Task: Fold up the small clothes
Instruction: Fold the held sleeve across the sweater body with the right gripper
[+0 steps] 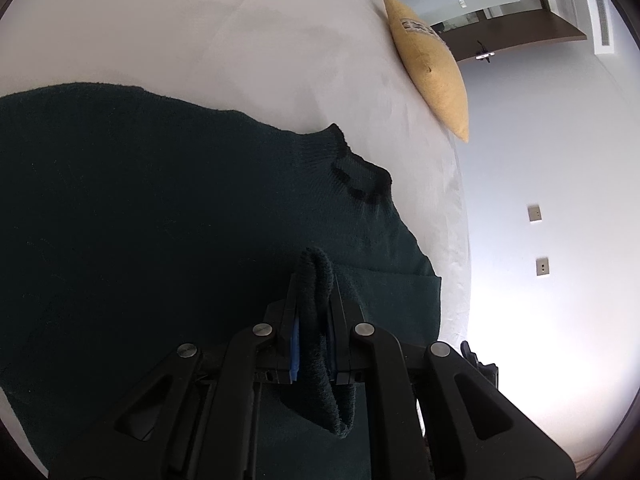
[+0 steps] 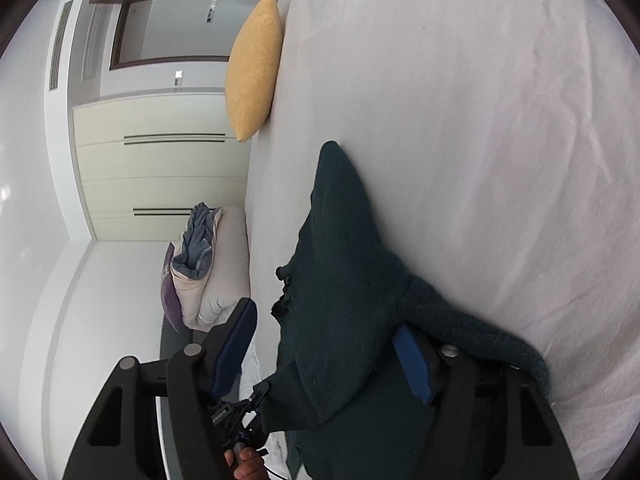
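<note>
The left gripper (image 1: 314, 280) is clamped narrowly on a fold of the dark green sweater (image 1: 160, 220), whose body lies spread on the white bed sheet (image 1: 240, 40) ahead and to the left of the tool, with the ribbed collar (image 1: 360, 176) just beyond the fingertips. The right gripper (image 2: 324, 336) stands wide, its blue pads (image 2: 414, 364) apart, with sweater fabric draped between and over them. A yellow pillow (image 2: 254, 68) sits well ahead at the bed's edge.
</note>
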{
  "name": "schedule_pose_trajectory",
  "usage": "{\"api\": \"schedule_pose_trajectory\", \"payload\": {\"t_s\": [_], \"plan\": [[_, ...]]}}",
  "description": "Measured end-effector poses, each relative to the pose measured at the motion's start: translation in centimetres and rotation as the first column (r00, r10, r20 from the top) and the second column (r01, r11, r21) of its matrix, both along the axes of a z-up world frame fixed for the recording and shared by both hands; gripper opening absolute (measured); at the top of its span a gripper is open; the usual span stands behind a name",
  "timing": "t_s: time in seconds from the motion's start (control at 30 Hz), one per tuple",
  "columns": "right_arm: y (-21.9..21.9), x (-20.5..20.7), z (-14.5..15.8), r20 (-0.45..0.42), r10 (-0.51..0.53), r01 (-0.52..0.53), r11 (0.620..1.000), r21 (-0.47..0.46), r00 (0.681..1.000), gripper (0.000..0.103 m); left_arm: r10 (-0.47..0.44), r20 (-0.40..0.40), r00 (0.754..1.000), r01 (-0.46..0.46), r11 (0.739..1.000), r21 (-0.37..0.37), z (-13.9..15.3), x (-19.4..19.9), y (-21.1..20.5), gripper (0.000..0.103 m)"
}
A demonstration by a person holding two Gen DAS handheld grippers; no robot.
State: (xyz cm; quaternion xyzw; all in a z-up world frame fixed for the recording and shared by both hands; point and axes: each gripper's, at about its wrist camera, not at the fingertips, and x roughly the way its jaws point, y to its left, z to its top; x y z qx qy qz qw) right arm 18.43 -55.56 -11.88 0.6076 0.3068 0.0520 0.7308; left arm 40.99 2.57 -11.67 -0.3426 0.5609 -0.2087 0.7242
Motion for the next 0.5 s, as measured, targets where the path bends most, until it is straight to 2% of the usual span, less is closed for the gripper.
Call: {"api": "schedule_pose_trajectory", "payload": {"t_s": [0.1, 0.23, 0.4, 0.5], "plan": [[0.3, -0.1, 0.3, 0.007, 0.015, -0.015, 0.999, -0.036, 1.0, 0.07, 0.018, -0.014, 1.0, -0.018, 1.0, 0.002, -0.9, 0.1, 0.9, 0.008], [-0.3, -0.7, -0.3, 0.03, -0.002, 0.001, 1.0, 0.011, 1.0, 0.064, 0.034, -0.02, 0.999, -0.034, 0.999, -0.01, -1.7, 0.4, 1.9, 0.008], [0.2, -1.1, -0.2, 0.02, 0.025, -0.024, 0.999, -0.041, 0.999, 0.064, 0.042, 0.013, 0.999, -0.042, 0.999, -0.019, -0.8, 1.2, 2.1, 0.008], [-0.2, -0.8, -0.5, 0.007, 0.01, -0.01, 1.0, -0.009, 1.0, 0.063, 0.035, 0.037, 0.999, -0.035, 0.999, -0.016, -0.3, 1.5, 2.3, 0.008]]}}
